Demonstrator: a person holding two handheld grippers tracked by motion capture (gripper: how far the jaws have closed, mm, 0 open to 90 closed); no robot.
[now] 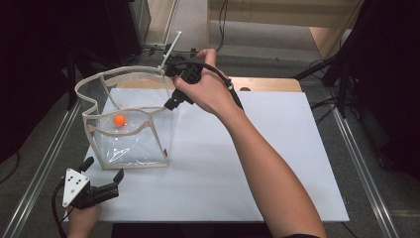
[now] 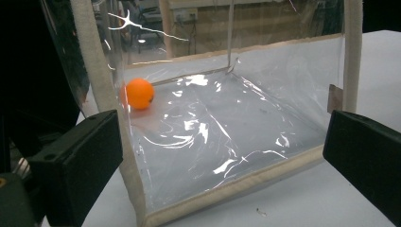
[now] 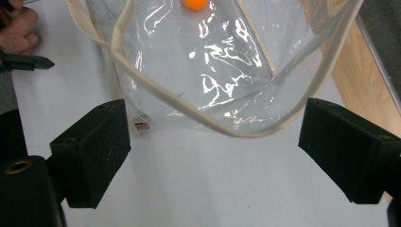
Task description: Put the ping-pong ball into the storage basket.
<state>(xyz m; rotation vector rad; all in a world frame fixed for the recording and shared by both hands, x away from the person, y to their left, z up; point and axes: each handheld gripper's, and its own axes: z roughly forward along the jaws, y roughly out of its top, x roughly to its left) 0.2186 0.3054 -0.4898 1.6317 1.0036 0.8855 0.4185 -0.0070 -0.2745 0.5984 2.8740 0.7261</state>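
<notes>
Black jaws of your left gripper (image 1: 115, 181) stand wide apart nearest you, low at the sheet's near left corner, with nothing between them. In the left gripper view they frame the bag's (image 2: 227, 127) near lower corner without touching it, so that hand looks parked and ready to steady the bag rather than working it.

Just beyond sits the clear plastic bag (image 1: 130, 130) with its cloth-edged rim (image 1: 124, 74), standing upright on the white sheet (image 1: 247, 163) with its mouth gaping upward. The stiff trim seems to keep the walls up, which is why the bag holds its shape with neither gripper on it.

Inside, on the bag's floor toward its left wall, rests the orange ball (image 1: 119, 120); the left gripper view shows the ball (image 2: 139, 93) close against the corner seam. It lies free, touched by no jaw.

Farther off, your right gripper (image 1: 174, 99) hangs over the bag's far right rim, tilted down toward the opening. Its jaws are spread wide and empty: in the right gripper view the right gripper (image 3: 213, 142) looks past bare pads onto the rim (image 3: 208, 123) and down at the ball (image 3: 195, 4) below. Judging by that pose, this hand sits above the mouth either to reach in or having let the ball drop.

Behind everything, the wooden table (image 1: 267, 84) edge shows past the sheet.
</notes>
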